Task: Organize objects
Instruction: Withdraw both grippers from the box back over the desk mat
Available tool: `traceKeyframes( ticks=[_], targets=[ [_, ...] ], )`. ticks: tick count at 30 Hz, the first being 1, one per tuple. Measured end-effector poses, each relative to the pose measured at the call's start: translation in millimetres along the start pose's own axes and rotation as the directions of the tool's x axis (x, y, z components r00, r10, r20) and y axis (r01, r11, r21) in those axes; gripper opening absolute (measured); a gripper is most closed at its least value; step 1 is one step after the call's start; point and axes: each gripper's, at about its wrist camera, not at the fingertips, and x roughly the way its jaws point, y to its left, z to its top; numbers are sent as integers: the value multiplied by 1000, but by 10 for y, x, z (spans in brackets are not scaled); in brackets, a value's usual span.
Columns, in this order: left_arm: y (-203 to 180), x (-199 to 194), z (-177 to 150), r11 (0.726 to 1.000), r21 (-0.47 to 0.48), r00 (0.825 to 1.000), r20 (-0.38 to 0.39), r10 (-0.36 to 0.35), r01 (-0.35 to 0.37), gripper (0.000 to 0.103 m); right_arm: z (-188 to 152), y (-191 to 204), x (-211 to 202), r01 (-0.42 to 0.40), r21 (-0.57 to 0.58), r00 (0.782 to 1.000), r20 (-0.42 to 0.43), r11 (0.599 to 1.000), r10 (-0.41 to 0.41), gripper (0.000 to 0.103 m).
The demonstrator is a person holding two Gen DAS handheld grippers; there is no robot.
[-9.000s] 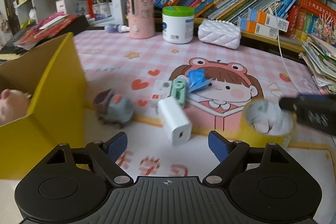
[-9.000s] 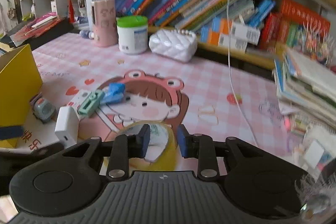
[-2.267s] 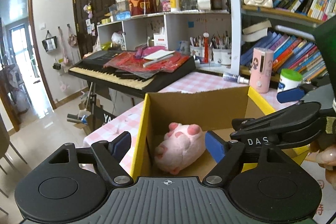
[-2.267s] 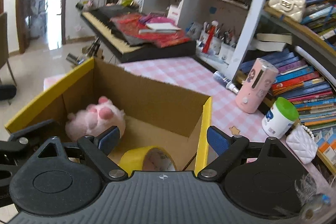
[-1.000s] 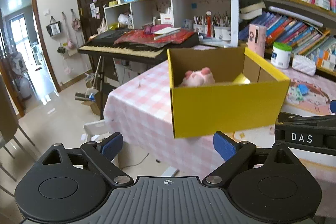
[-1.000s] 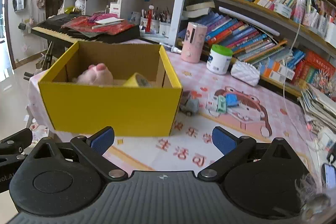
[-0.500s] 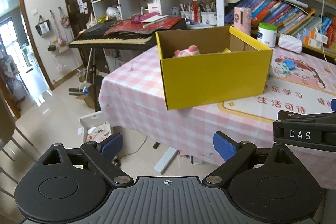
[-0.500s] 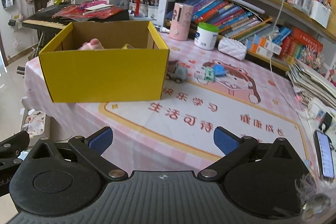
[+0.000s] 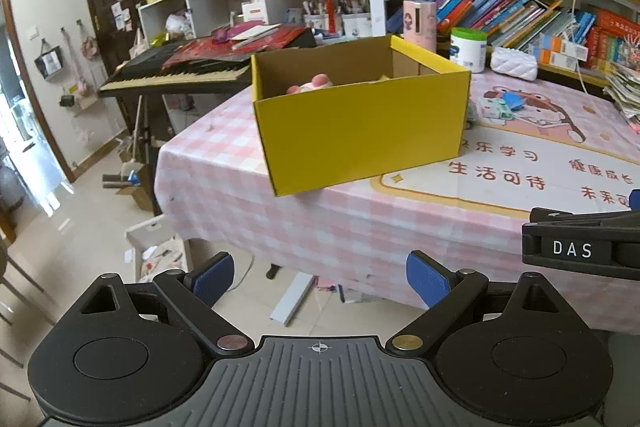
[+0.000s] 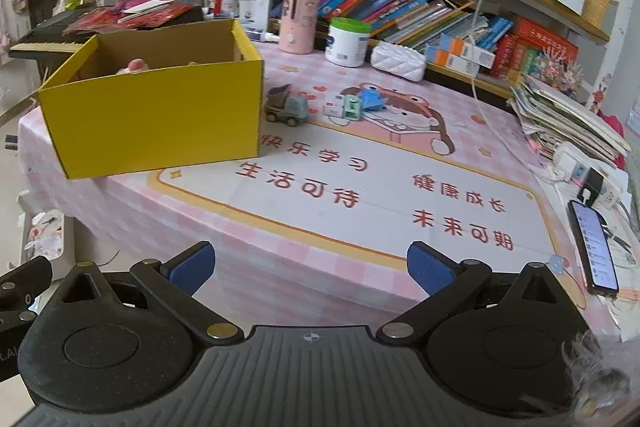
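A yellow cardboard box stands at the table's near left corner, with a pink plush poking up inside. Beyond the box lie a grey toy truck, a small green and white item and a blue item. My left gripper hangs open off the table's edge, over the floor. My right gripper is open too, held in front of the table's near edge, nothing between its fingers.
The table carries a pink checked cloth with a cartoon mat. A phone and paper stacks sit at the right. Bookshelves, a pink canister and a white jar line the back. A keyboard stands left.
Both grippers have drawn back from the box and off the table's edge. The box and table look farther away now. Both stay open and empty.
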Motion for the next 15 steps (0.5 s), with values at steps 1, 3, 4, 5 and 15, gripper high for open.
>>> traceKeyframes(
  ticks=[1, 3, 4, 5, 15],
  targets=[
    [-9, 5, 11, 1000, 0, 1000, 2, -3, 3, 95, 7, -21, 1, 4, 3, 1000, 1, 1000, -4, 103],
    [-30, 24, 38, 1000, -1, 1000, 4, -11, 11, 95, 13, -58, 2, 14, 8, 1000, 4, 1000, -14, 103],
    [-45, 37, 54, 1000, -1, 1000, 5, -16, 16, 95, 18, -79, 6, 19, 11, 1000, 5, 1000, -19, 103],
    [-65, 48, 67, 1000, 0, 1000, 6, -21, 21, 95, 20, -102, 13, 24, 15, 1000, 4, 1000, -24, 103],
    [-375, 198, 266, 997, 37, 997, 18, -73, 72, 95, 130, -419, 183, 73, 57, 997, -7, 996, -72, 103]
  ],
)
